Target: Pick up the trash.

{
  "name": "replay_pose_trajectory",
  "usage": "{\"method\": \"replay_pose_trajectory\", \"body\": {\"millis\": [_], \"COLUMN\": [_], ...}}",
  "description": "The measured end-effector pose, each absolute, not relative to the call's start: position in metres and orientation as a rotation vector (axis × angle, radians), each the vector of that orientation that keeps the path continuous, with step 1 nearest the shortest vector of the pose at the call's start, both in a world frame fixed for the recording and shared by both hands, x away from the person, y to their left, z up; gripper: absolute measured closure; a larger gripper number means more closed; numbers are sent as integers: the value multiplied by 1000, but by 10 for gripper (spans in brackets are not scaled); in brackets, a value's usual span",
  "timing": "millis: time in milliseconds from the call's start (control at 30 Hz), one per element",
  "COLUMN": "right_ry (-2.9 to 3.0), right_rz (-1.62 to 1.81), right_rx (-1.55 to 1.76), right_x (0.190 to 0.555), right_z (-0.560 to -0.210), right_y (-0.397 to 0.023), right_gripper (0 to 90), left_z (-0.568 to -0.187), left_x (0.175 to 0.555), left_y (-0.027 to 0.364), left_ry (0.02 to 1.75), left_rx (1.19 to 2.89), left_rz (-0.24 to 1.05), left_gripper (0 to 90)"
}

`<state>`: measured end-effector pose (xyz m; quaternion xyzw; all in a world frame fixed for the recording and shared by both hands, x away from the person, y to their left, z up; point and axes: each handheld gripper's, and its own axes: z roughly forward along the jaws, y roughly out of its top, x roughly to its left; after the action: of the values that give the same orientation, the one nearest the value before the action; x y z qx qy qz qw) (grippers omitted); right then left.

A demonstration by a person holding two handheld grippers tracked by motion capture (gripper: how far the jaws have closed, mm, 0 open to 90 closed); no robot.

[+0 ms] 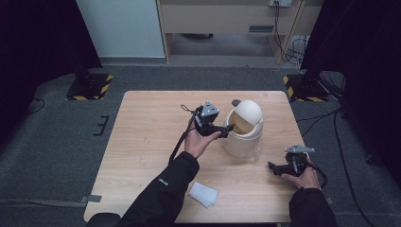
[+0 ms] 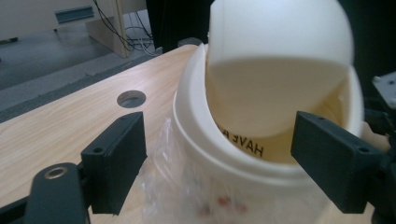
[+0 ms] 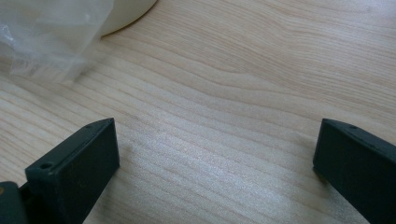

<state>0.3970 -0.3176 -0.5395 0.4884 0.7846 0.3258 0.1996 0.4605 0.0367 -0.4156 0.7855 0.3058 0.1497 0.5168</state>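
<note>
A cream bin (image 1: 242,135) with a domed swing lid (image 1: 249,111) stands right of the table's middle. The lid is tilted, showing the inside and some printed letters (image 2: 243,140). Clear plastic film (image 2: 173,186) hangs at the bin's near side. My left gripper (image 1: 227,129) is held up at the bin's opening on its left side, open, with nothing between its fingers; the bin's rim (image 2: 224,161) sits between the spread jaws. My right gripper (image 1: 273,167) rests low over bare wood near the table's right front, open and empty (image 3: 215,163).
A flat white packet (image 1: 204,194) lies near the table's front edge. A round grommet hole (image 2: 131,98) is in the tabletop (image 1: 142,142) behind the bin. A corner of plastic film (image 3: 51,32) and the bin's base (image 3: 128,11) lie ahead of the right gripper.
</note>
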Motion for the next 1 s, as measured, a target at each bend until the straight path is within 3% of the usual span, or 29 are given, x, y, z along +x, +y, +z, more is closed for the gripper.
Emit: {"method": "replay_pose_trajectory", "body": {"millis": [333,633,1000], "right_ry": [2193,2193,2196], "right_rz": [911,911,914], "right_rx": [1365,1365,1365], "right_x": [397,397,397], "right_z": [-540,-540,-539], "right_y": [-318,-318,-317], "right_gripper": [5,5,5], "left_z": [-417,-451,-490], "left_x": [411,355,321], "left_y": [91,137,141], "left_ry": [696,790,860], "left_rx": [1872,1913,2061], "left_rz": [347,303,199], "left_gripper": [213,250,376]}}
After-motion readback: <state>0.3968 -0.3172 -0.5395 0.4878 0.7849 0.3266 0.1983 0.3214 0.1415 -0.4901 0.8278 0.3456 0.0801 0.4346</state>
